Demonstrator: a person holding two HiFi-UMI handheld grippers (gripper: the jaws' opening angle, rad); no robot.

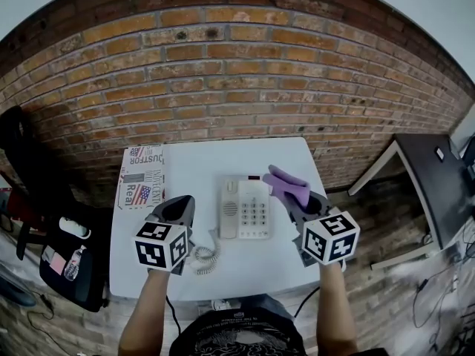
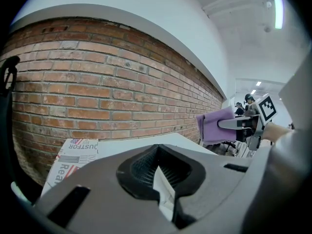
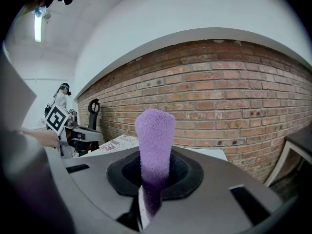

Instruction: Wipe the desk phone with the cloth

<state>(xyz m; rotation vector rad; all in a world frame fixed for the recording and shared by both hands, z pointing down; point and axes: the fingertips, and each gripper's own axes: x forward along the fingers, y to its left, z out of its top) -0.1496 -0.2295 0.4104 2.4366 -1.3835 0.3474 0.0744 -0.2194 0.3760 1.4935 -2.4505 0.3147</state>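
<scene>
The white bench [image 1: 223,154] carried a desk phone [image 1: 245,208] between the left tongs [image 1: 180,205] and right tongs [image 1: 298,200]. A printed flat box [image 1: 141,175] lay beyond the left tongs.

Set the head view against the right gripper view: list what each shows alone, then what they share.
Head view only: the desk phone and its coiled cord. Right gripper view only: a ceiling light and a distant person. Both: the purple cloth clamped in the right gripper, the brick wall, the white table, the dark side table and the left gripper.
</scene>
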